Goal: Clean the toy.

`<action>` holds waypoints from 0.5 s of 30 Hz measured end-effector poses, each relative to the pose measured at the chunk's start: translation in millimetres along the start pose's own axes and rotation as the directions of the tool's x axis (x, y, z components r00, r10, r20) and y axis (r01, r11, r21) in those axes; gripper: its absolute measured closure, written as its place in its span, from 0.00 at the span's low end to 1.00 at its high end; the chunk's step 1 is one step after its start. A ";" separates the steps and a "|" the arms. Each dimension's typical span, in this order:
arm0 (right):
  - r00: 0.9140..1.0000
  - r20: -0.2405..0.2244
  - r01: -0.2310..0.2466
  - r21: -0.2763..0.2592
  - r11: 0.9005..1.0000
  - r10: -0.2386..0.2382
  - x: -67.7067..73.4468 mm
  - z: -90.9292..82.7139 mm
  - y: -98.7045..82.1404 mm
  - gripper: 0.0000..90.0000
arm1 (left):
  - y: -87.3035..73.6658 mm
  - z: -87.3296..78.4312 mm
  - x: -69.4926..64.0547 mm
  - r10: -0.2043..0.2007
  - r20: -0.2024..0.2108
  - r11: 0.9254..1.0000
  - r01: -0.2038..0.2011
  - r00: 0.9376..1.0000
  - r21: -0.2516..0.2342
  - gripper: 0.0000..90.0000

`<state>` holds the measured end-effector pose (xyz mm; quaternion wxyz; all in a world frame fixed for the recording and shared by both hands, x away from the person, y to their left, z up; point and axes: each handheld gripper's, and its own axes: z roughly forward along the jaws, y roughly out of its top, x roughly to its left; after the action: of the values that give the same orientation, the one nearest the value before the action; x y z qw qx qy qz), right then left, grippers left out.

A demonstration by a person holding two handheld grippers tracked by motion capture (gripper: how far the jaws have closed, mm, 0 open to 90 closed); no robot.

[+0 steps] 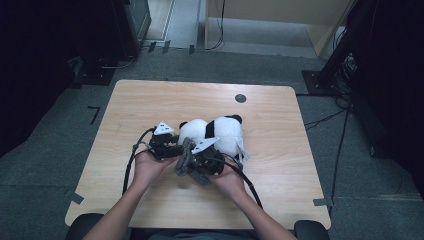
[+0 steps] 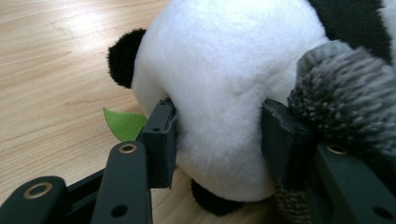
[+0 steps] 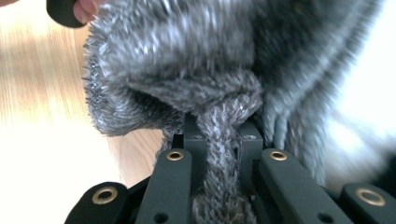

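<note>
Jaws of the left gripper (image 2: pixel 217 140) squeeze the white-and-black plush panda (image 2: pixel 224 88) at frame centre while the right gripper (image 3: pixel 219 144) clenches the grey knitted woolly scarf (image 3: pixel 205 79), seemingly mid-dressing; next, wrapping it round the toy needs a steady pull.

Light wooden rectangular desk (image 1: pixel 150 100), rounded corners, grain running across. Small dark round disc (image 1: pixel 240 98) set in the top near the far edge, right of centre; probably a cable grommet, too small to be sure. Grey carpet floor (image 1: pixel 45 165) all around. Short strips of dark tape (image 1: pixel 77 198) on the carpet near the desk's near-left corner, another strip (image 1: pixel 320 202) near the near-right corner, an L-shaped mark (image 1: pixel 94 114) off the left side. Black cables (image 1: pixel 340 145) trail across the floor on the right. Pale wooden panel furniture (image 1: pixel 280 15) stands beyond the far edge. Black equipment stand (image 1: pixel 345 50) far right.
</note>
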<state>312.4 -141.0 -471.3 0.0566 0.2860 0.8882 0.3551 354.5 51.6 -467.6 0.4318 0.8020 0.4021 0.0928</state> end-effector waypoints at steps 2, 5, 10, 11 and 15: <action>1.000 0.003 -0.006 0.000 1.000 0.006 -3.6 -5.8 -3.9 0.90 | 0.0 0.0 -0.1 0.001 0.000 1.000 -0.001 1.000 0.000 0.56; 1.000 0.017 -0.016 0.014 1.000 0.015 -9.2 -14.9 -10.8 0.90 | -0.1 0.3 -0.6 0.000 -0.001 1.000 0.000 1.000 -0.003 0.56; 0.999 0.045 -0.024 0.010 1.000 0.023 -16.5 -30.3 -17.9 0.89 | 0.1 0.1 -0.8 0.002 -0.001 1.000 -0.002 1.000 0.000 0.56; 0.999 0.045 -0.027 0.011 1.000 0.027 -17.5 -32.3 -18.7 0.89 | 0.1 0.0 -0.9 0.002 -0.002 1.000 -0.002 1.000 0.000 0.56; 0.998 0.056 -0.037 0.011 0.999 0.036 -21.9 -41.7 -23.0 0.89 | 0.2 -0.2 -1.1 0.003 -0.002 1.000 -0.003 1.000 0.002 0.56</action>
<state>307.2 -191.4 -457.9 0.0730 0.3124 0.8830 0.3427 353.8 50.8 -467.1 0.4306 0.8030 0.4012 0.0938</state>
